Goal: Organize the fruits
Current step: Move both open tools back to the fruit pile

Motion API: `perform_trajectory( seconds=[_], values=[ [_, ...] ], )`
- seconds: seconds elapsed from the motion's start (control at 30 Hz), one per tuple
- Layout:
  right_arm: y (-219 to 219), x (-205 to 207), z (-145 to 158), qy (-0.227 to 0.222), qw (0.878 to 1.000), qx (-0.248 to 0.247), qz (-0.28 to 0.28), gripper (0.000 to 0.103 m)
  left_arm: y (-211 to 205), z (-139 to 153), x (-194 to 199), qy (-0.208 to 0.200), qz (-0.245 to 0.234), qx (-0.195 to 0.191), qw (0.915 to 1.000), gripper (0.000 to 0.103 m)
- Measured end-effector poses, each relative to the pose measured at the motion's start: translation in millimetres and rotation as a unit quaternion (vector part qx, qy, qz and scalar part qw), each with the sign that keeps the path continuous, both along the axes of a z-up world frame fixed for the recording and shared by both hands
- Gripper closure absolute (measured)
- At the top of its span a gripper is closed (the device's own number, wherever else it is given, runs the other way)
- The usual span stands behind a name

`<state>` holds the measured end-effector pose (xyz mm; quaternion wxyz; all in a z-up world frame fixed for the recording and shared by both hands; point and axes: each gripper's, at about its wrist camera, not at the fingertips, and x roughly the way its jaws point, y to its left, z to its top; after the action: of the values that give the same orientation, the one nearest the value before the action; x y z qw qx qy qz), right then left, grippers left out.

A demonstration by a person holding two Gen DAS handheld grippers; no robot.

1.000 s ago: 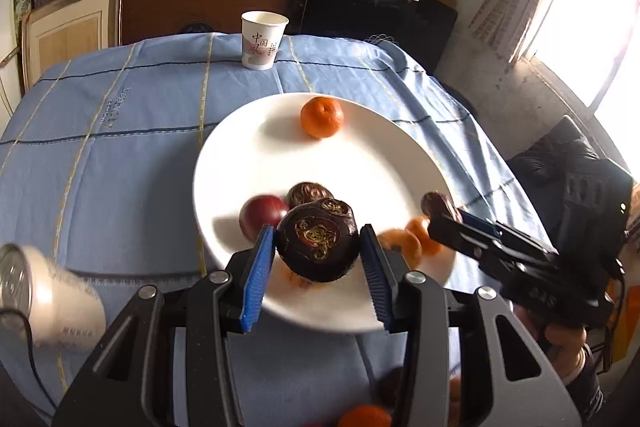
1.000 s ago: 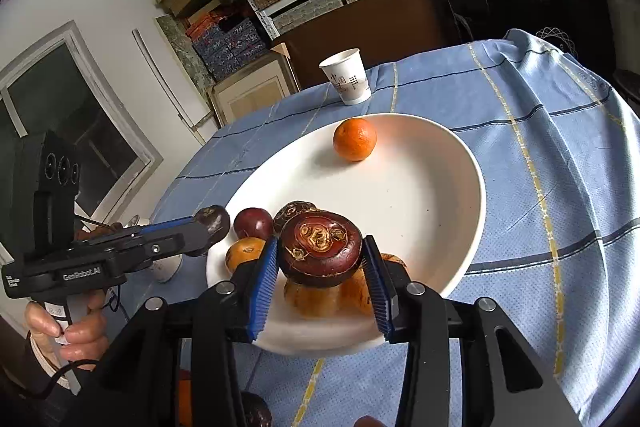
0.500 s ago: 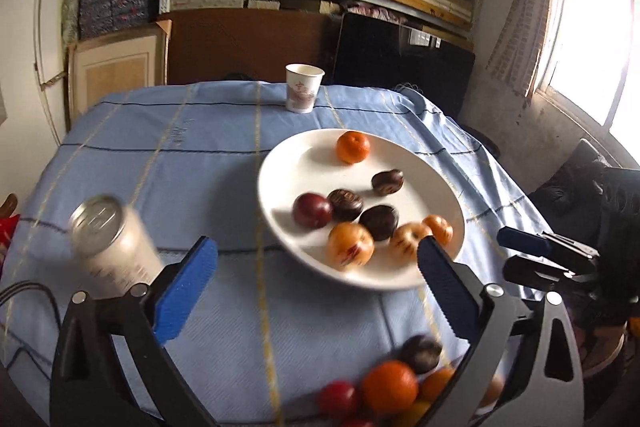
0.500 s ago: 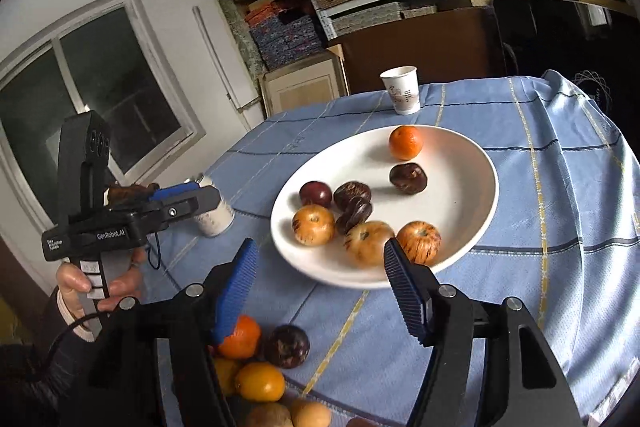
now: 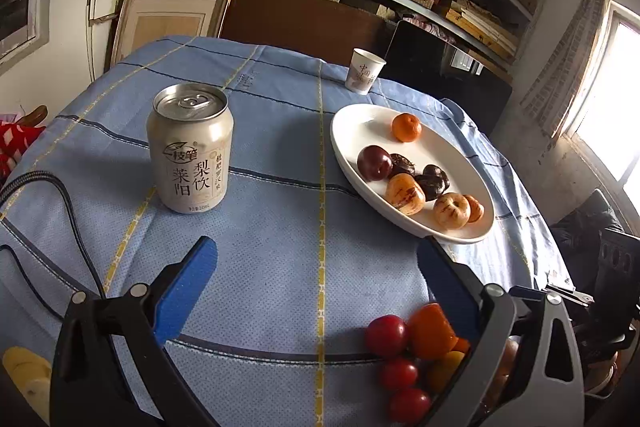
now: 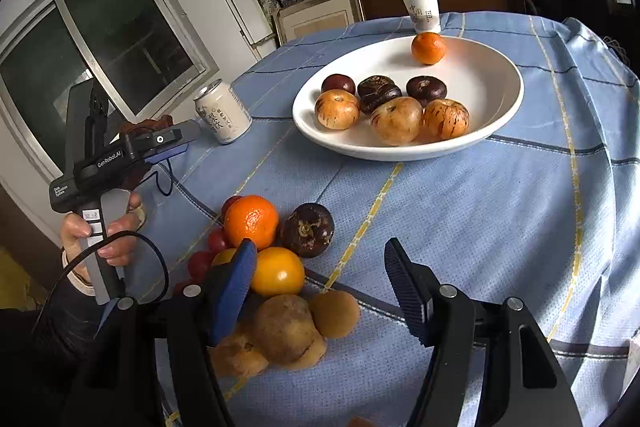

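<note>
A white plate (image 6: 484, 67) holds an orange (image 6: 428, 47), several dark purple fruits (image 6: 426, 90) and three tan fruits (image 6: 396, 121). In the left wrist view the plate (image 5: 352, 131) lies to the right, beyond my fingers. My left gripper (image 5: 316, 255) stands wide open over bare cloth with nothing in it. My right gripper (image 6: 320, 259) is open and empty above a pile of loose fruit: an orange (image 6: 251, 221), a dark purple fruit (image 6: 307, 229), a yellow fruit (image 6: 278, 271) and brown ones (image 6: 284, 333). The left gripper (image 6: 182, 143) also shows at the left, in a hand (image 6: 100, 231).
A pale drink can (image 5: 190, 151) stands upright left of the plate. A paper cup (image 5: 364, 71) sits at the table's far edge. A black cable (image 5: 68, 211) trails over the blue tablecloth (image 5: 280, 211). Red and orange fruits (image 5: 400, 347) lie by my left gripper's right finger.
A second ago each gripper was shut on a dark fruit over the plate. Both have opened, left their fruit on the plate and drawn back; the left one swung left toward the can.
</note>
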<state>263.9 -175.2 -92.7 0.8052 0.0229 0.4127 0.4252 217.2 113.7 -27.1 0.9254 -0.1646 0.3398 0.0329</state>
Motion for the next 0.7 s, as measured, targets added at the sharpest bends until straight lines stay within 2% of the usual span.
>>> perform_trajectory(
  seconds=[0.1, 0.17, 0.27, 0.7],
  values=[
    [-8.8, -12.4, 5.5, -0.015, 1.000, 0.009, 0.020, 0.038, -1.7, -1.8, -2.4, 0.006, -0.007, -0.005, 0.9999, 0.005],
    [-15.1, -19.9, 5.5, -0.007, 0.999, 0.025, 0.038, 0.038, -3.4, -3.3, -1.9, 0.010, -0.012, -0.011, 0.9998, 0.005],
    [-22.3, -31.6, 1.8, 0.002, 0.998, 0.038, 0.052, 0.045, -5.6, -4.7, -3.3, 0.011, -0.015, -0.012, 0.9998, 0.005],
    [-21.0, -25.2, -26.3, 0.076, 0.996, 0.015, 0.037, 0.045, -7.9, -7.1, -5.3, 0.015, -0.015, -0.011, 0.9997, 0.005]
  ],
)
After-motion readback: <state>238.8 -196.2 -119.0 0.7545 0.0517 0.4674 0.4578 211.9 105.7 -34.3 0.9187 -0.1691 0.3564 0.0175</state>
